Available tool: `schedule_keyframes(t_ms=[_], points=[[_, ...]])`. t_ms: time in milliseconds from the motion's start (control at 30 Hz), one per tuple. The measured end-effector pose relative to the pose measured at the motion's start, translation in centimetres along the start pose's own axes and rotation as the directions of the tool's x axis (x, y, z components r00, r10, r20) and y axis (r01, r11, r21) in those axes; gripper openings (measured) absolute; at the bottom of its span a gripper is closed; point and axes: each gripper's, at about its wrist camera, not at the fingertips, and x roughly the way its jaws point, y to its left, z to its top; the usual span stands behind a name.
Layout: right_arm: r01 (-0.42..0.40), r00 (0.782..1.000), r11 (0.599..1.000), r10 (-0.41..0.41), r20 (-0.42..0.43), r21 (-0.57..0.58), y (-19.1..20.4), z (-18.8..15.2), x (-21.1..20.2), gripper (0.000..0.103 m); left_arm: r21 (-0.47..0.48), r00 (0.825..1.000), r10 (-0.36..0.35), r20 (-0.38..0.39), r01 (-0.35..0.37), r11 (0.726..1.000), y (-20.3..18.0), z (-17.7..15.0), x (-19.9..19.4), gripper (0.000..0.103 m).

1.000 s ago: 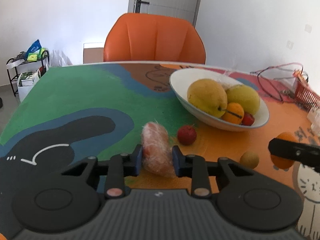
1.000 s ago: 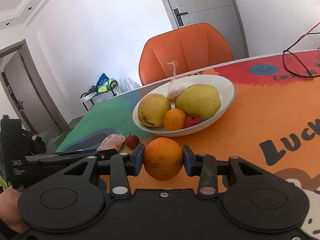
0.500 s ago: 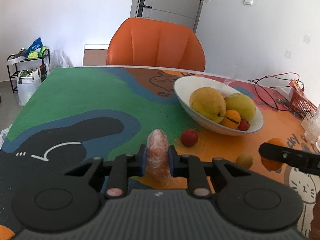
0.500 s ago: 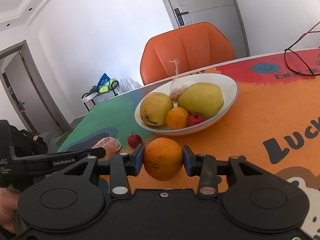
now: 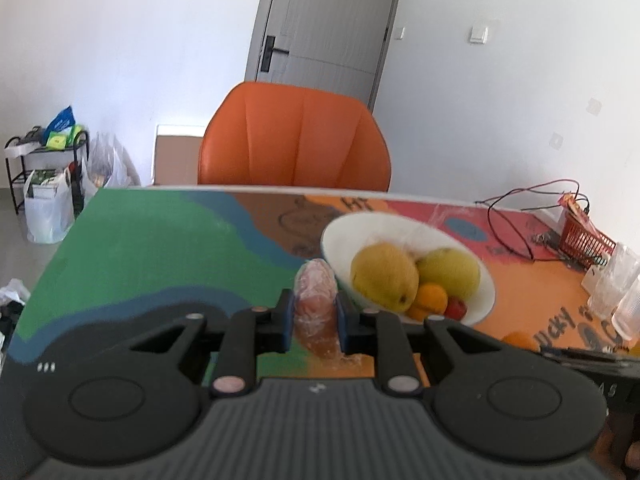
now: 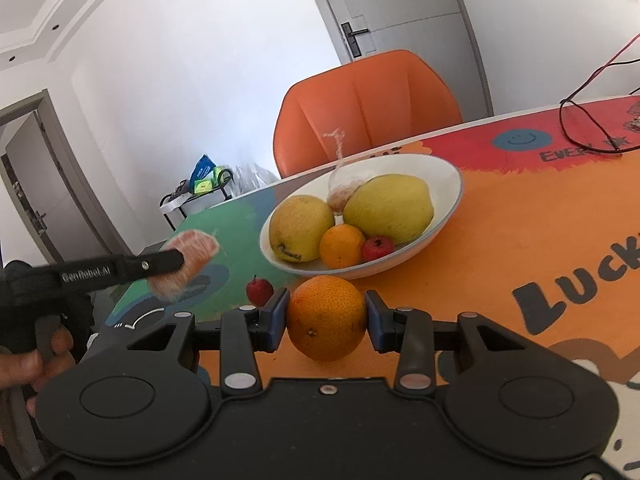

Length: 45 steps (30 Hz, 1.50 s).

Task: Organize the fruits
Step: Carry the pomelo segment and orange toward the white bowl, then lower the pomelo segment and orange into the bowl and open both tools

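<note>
Table [image 5: 160,248] far edge runs just behind bowl [image 5: 340,240], orange chair [image 5: 294,140] beyond; green stretch at left bare, open for moving; left gripper [image 5: 312,316] clenched on wrapped peeled fruit [image 5: 316,304] (plastic film round it), lifted above table, long axis pointing away toward bowl rim; right gripper [image 6: 326,318] grasping orange [image 6: 326,322] just short of bowl; small red fruit [image 6: 259,289] loose on table beside it.

A plastic-wrapped, peeled pinkish-orange fruit [image 5: 316,306], perhaps a tangerine, hangs clear above the table's left side. A round orange [image 6: 325,322] sits nearer, right. Beyond, a white bowl [image 6: 448,204] holds two yellow fruits, a small orange and a red one.
</note>
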Motion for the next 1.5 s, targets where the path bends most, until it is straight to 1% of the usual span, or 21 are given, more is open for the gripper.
schedule_keyframes(t_ms=[167,433,600,867,1033,1267,1400,1500], points=[[0.016,1.0,1.0,-0.016,0.027,0.007,-0.8,0.9,-0.4,0.038,0.019,0.999,-0.021,0.026,0.02,1.0,-0.8,1.6,0.9,0.02],[0.053,0.996,0.999,-0.053,0.066,0.0,-2.1,3.5,-0.1,0.038,0.05,0.998,-0.05,0.032,0.048,0.998,-1.6,4.0,3.8,0.02],[0.071,0.994,0.997,-0.071,0.077,0.008,-3.0,5.2,1.0,0.038,0.066,0.998,-0.059,0.015,0.058,0.996,-2.3,4.8,6.3,0.02],[0.131,0.989,0.991,-0.132,0.069,0.023,-5.3,7.4,3.8,0.038,0.066,0.997,-0.07,-0.038,0.073,0.995,-2.4,4.7,9.5,0.02],[0.15,0.987,0.988,-0.152,0.054,0.047,-6.6,8.3,5.6,0.038,0.083,0.997,-0.065,-0.05,0.069,0.994,-2.8,5.0,10.9,0.019],[0.144,0.989,0.988,-0.146,0.031,0.063,-7.5,8.8,7.5,0.038,0.089,0.996,-0.058,-0.063,0.063,0.994,-3.1,5.3,12.3,0.019],[0.145,0.989,0.987,-0.147,0.022,0.066,-7.7,8.8,8.1,0.038,0.103,0.996,-0.035,-0.077,0.042,0.994,-3.3,5.4,13.1,0.02],[0.147,0.989,0.987,-0.148,0.014,0.068,-7.8,8.8,8.6,0.038,0.097,0.995,-0.011,-0.096,0.02,0.995,-3.3,5.3,13.8,0.022]])
